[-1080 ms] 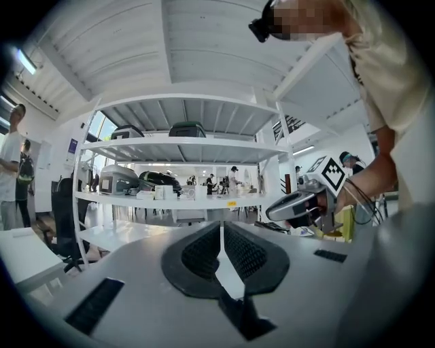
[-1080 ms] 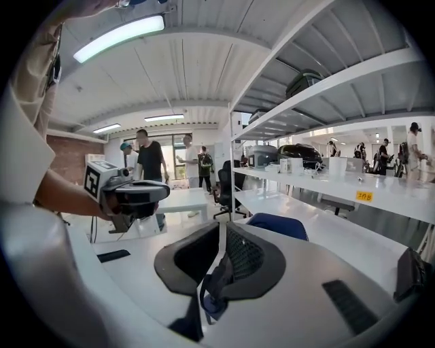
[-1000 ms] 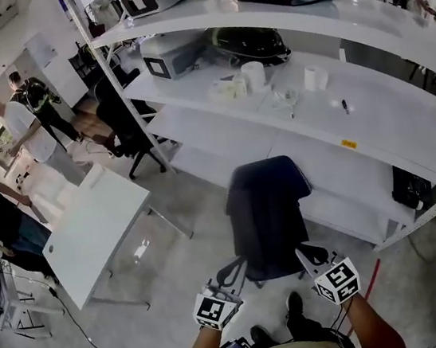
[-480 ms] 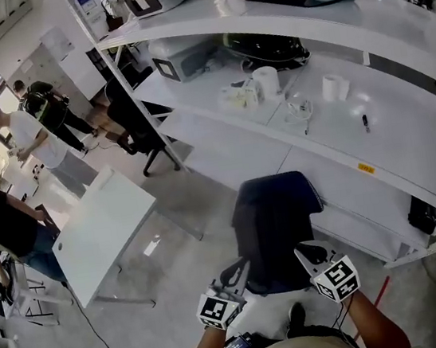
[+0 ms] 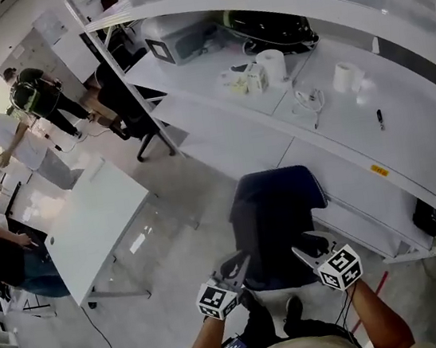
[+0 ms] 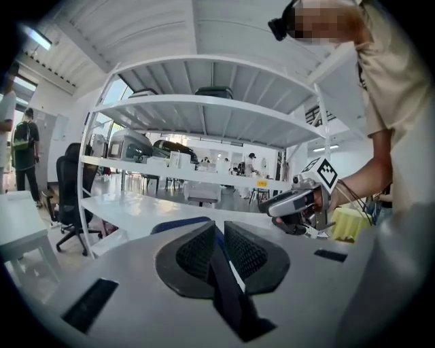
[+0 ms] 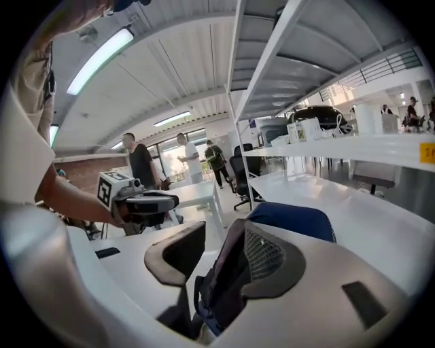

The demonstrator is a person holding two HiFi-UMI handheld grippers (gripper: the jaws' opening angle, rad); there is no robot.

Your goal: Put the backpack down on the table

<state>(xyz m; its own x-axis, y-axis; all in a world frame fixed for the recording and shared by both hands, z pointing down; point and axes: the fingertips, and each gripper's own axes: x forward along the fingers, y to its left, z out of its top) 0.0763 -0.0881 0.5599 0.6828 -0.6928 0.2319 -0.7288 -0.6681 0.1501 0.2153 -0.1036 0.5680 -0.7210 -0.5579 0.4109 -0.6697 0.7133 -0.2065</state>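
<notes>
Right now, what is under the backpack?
Around the dark blue backpack I see grey floor and a lower shelf of the white rack. Whatever lies directly beneath the backpack is covered by it.

1. A lab or workshop hall: long white metal shelving (image 5: 229, 135) stands ahead of the left gripper (image 5: 233, 270), carrying boxed machines (image 5: 175, 38) and paper rolls (image 5: 347, 76).
2. To that gripper's left are a white work table (image 5: 96, 222), a black swivel chair (image 5: 123, 98) and standing people (image 5: 16, 141).
3. Tube lights (image 6: 34, 35) run high above it under a ribbed ceiling.
</notes>
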